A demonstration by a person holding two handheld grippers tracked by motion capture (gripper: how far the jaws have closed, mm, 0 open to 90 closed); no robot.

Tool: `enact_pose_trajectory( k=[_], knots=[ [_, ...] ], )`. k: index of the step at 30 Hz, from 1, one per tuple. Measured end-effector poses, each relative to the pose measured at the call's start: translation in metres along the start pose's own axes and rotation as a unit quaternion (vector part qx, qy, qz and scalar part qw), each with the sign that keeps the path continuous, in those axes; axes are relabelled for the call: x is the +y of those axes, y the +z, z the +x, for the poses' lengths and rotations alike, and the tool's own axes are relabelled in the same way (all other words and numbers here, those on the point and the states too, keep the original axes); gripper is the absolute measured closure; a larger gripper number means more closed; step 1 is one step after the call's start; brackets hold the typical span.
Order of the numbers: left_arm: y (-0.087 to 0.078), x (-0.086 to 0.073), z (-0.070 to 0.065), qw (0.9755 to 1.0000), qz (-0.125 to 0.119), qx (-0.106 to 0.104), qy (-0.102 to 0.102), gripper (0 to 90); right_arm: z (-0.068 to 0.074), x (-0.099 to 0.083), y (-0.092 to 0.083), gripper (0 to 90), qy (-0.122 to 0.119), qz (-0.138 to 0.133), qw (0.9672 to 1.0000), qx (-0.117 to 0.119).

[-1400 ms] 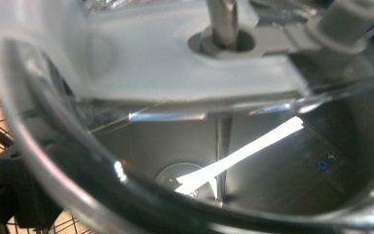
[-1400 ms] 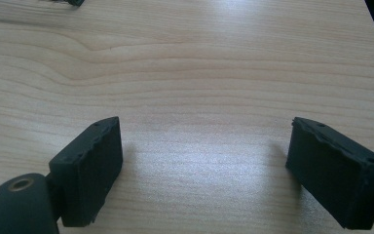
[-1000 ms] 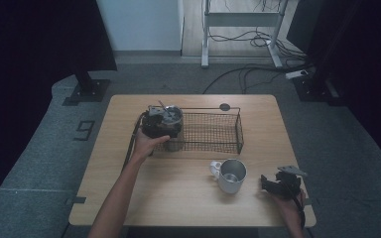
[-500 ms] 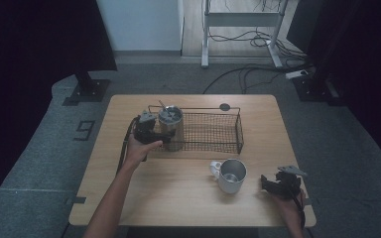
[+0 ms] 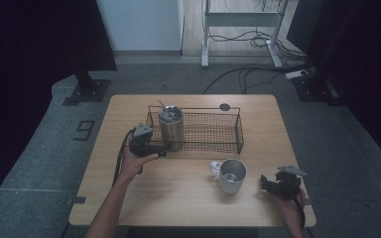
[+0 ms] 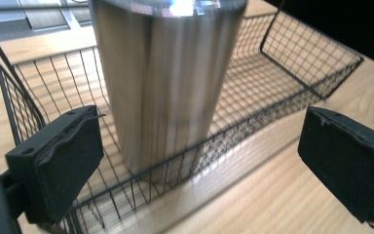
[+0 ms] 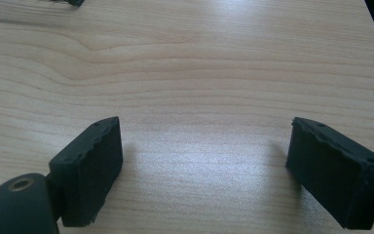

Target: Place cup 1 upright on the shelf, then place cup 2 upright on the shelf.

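A tall steel tumbler [image 5: 171, 130] with a lid stands upright in the left end of a black wire basket [image 5: 240, 130]. My left gripper [image 5: 159, 150] is just outside the basket's front left corner, near the tumbler but apart from it. In the left gripper view the tumbler [image 6: 165, 83] rises beyond the basket wire [image 6: 292, 63], and the left gripper [image 6: 199, 161] is open; its jaws have just been closing, with nothing between the pads. My right gripper [image 5: 267, 182] rests near the table's front right corner, and the right gripper [image 7: 204, 165] stands open over bare wood.
A steel mug [image 5: 230, 174] with a handle stands on the wooden table [image 5: 188, 203] in front of the basket, left of the right gripper. A small dark round object [image 5: 224, 106] lies behind the basket. Cables and a desk frame are on the floor beyond.
My left gripper has drawn back from the tumbler, leftward and toward the person, leaving the tumbler standing in the basket. The right gripper has stayed in place.
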State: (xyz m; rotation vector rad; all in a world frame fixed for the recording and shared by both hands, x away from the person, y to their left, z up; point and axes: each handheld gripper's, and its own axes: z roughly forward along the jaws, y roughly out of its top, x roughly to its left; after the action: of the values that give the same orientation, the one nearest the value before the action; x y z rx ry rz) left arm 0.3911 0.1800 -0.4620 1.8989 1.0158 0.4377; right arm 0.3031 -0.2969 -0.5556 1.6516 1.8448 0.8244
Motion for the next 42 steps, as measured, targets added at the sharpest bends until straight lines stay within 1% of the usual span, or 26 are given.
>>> enact_pose_trajectory(
  k=[4,7,12,17,21,25,28,32,37,42],
  knots=[
    [-0.005,-0.012,-0.002,1.0,0.002,-0.008,0.0,2.8,0.0,0.0,0.0,12.8,0.0,0.0,1.0,0.0],
    [-0.009,-0.02,-0.005,1.0,0.004,-0.003,0.002,3.0,0.0,0.0,0.0,12.8,0.0,0.0,1.0,0.0],
    [-0.013,-0.032,-0.009,0.9999,0.011,-0.005,0.007,3.3,0.0,0.0,0.0,12.8,0.0,0.0,1.0,-0.001],
    [-0.017,-0.048,-0.009,0.9998,0.021,-0.005,-0.001,3.6,0.0,0.0,0.0,12.9,0.0,0.0,1.0,0.0],
    [-0.018,-0.063,-0.007,0.9994,0.035,-0.004,-0.009,4.1,0.0,0.0,0.0,13.0,0.0,0.0,1.0,-0.001],
    [-0.016,-0.075,-0.003,0.9986,0.05,0.004,-0.016,5.3,0.0,0.0,0.0,13.0,-0.001,0.0,1.0,-0.001],
    [-0.014,-0.082,-0.001,0.9982,0.057,0.008,-0.017,5.6,0.0,0.0,0.0,13.0,-0.001,0.0,1.0,0.0],
    [-0.012,-0.087,-0.002,0.9974,0.069,0.014,-0.01,5.8,0.0,0.0,0.0,13.0,0.0,0.0,1.0,0.0],
    [-0.012,-0.091,-0.004,0.9973,0.072,0.013,-0.012,6.0,0.0,0.0,0.0,12.9,-0.001,0.0,1.0,-0.001],
    [-0.014,-0.093,-0.003,0.9975,0.068,0.013,-0.015,6.1,0.0,0.0,0.0,12.9,-0.002,0.0,1.0,0.001]
  ],
)
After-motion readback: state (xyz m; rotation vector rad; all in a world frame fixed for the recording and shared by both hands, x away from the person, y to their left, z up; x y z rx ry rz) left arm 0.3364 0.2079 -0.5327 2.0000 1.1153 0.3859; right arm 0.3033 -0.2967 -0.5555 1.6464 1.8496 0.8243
